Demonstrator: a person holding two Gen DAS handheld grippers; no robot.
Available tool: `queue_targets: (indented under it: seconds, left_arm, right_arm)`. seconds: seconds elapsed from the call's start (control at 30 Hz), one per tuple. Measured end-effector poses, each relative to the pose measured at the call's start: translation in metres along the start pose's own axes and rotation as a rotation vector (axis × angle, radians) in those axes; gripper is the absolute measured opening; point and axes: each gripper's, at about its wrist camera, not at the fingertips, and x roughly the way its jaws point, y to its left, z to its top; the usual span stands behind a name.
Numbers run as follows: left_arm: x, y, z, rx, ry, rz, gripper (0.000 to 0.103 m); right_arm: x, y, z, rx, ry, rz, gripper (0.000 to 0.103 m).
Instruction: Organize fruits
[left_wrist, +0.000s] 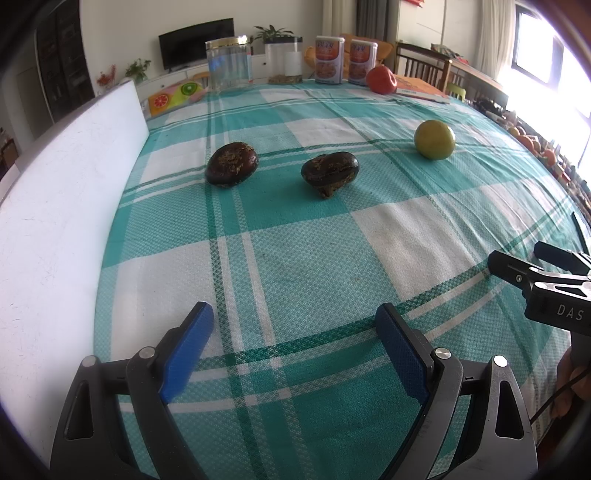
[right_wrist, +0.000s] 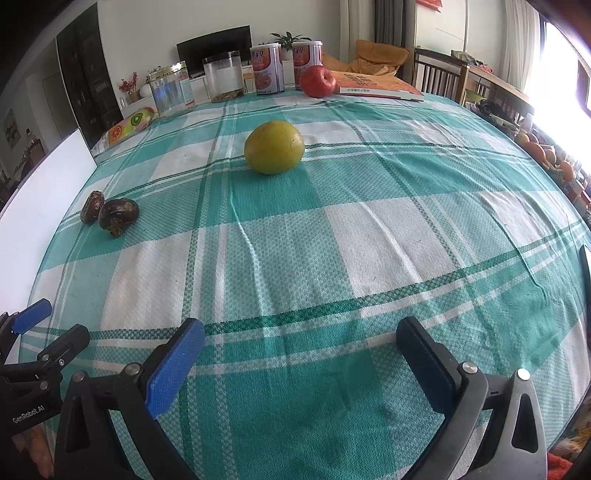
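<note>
Two dark brown fruits lie on the checked tablecloth: one to the left, one to its right; both show at the left of the right wrist view. A yellow-green round fruit lies further right. A red apple sits at the far edge. My left gripper is open and empty, short of the dark fruits. My right gripper is open and empty, short of the yellow-green fruit.
A white board stands along the table's left side. Jars, two cans and an orange book line the far edge. The other gripper shows at the right edge and at the left edge.
</note>
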Motion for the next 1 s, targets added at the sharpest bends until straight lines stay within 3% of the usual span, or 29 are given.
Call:
queue_targets:
  seconds: [0.1, 0.2, 0.47, 0.57, 0.63, 0.67, 0.7, 1.0]
  left_arm:
    - [0.002, 0.002, 0.006, -0.018, 0.025, -0.029, 0.091]
    - [0.005, 0.008, 0.026, -0.089, 0.036, -0.158, 0.091]
    - [0.038, -0.02, 0.075, 0.003, 0.001, -0.063, 0.088]
    - [0.049, -0.021, 0.085, -0.015, 0.003, -0.088, 0.088]
    - [0.056, -0.026, 0.087, -0.003, 0.012, -0.086, 0.079]
    - [0.059, -0.027, 0.087, 0.004, 0.022, -0.069, 0.058]
    - [0.059, -0.029, 0.088, 0.014, 0.012, -0.044, 0.047]
    - [0.021, -0.022, 0.071, -0.037, 0.003, -0.151, 0.045]
  right_arm:
    - [0.0, 0.0, 0.0, 0.002, -0.001, 0.002, 0.103]
    - [0.0, 0.0, 0.0, 0.001, -0.001, 0.001, 0.103]
    - [0.0, 0.0, 0.0, 0.002, -0.001, 0.003, 0.103]
    - [0.0, 0.0, 0.0, 0.001, -0.001, 0.002, 0.103]
    - [0.0, 0.0, 0.0, 0.001, -0.001, 0.002, 0.103]
    - [0.0, 0.0, 0.0, 0.001, 0.0, 0.001, 0.103]
    - [0.0, 0.0, 0.0, 0.001, 0.0, 0.002, 0.103]
    - [-0.001, -0.002, 0.001, 0.012, -0.007, 0.018, 0.103]
